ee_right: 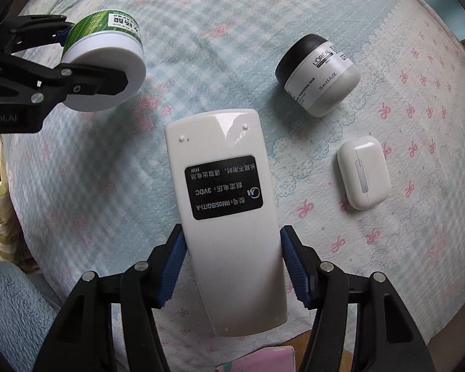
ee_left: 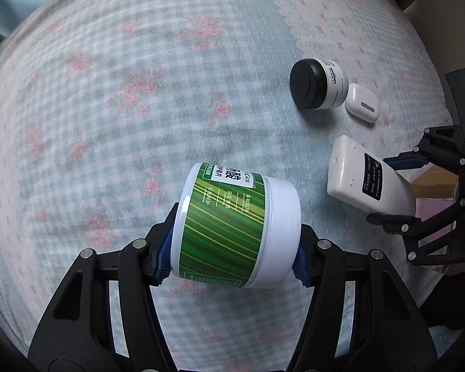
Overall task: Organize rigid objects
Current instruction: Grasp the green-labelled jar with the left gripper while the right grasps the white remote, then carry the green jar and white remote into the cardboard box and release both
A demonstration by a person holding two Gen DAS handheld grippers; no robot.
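My left gripper is shut on a green-striped jar with a white lid, held on its side above the bedspread; it also shows in the right wrist view. My right gripper is shut on a white remote control, back side up with a black label; it shows at the right of the left wrist view. A small white L'Oreal jar with a black lid lies on its side on the bed. A white earbud case lies beside it.
The surface is a soft checked bedspread with pink flowers, with a white lace-patterned sheet at the right. A pink item and a cardboard box lie past the bed's right edge.
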